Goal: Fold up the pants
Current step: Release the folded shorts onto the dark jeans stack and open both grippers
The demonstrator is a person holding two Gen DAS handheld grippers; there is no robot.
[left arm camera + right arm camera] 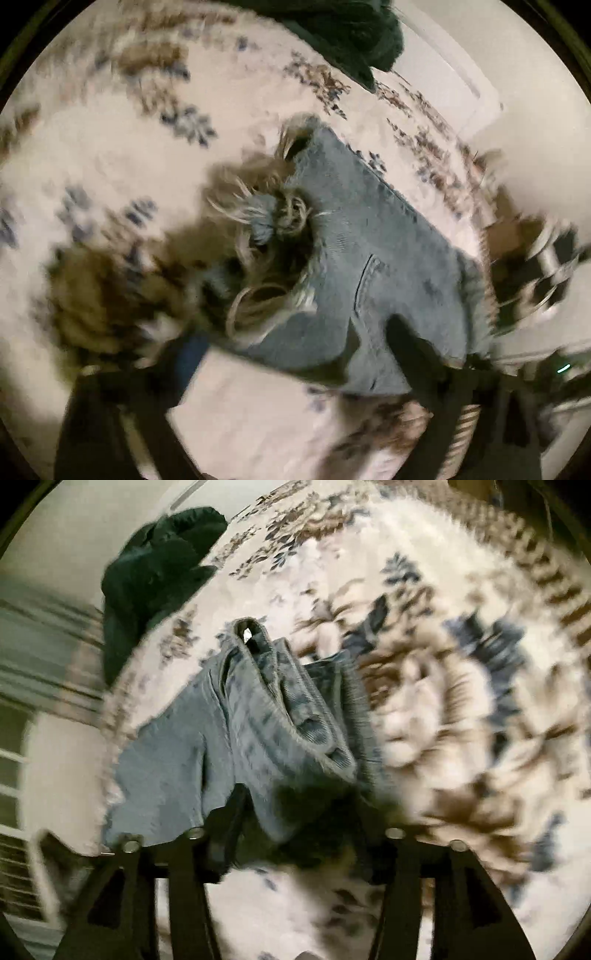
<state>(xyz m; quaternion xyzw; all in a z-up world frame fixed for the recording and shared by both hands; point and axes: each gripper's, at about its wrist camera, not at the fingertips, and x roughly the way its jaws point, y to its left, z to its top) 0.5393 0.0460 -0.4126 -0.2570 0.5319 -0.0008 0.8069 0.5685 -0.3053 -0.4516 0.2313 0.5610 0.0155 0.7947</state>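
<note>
Light blue jeans with frayed, ripped holes hang over a floral bedspread. In the left wrist view my left gripper has its dark fingers at the bottom edge of the denim, and the cloth seems caught between them; blur hides the contact. In the right wrist view the jeans show the waistband and a belt loop. My right gripper has its tips lost in blur under the bunched denim, which appears pinched there.
A dark green garment lies at the far edge of the bed; it also shows in the right wrist view. A white wall and a checkered object are at the right. The bedspread fills the rest.
</note>
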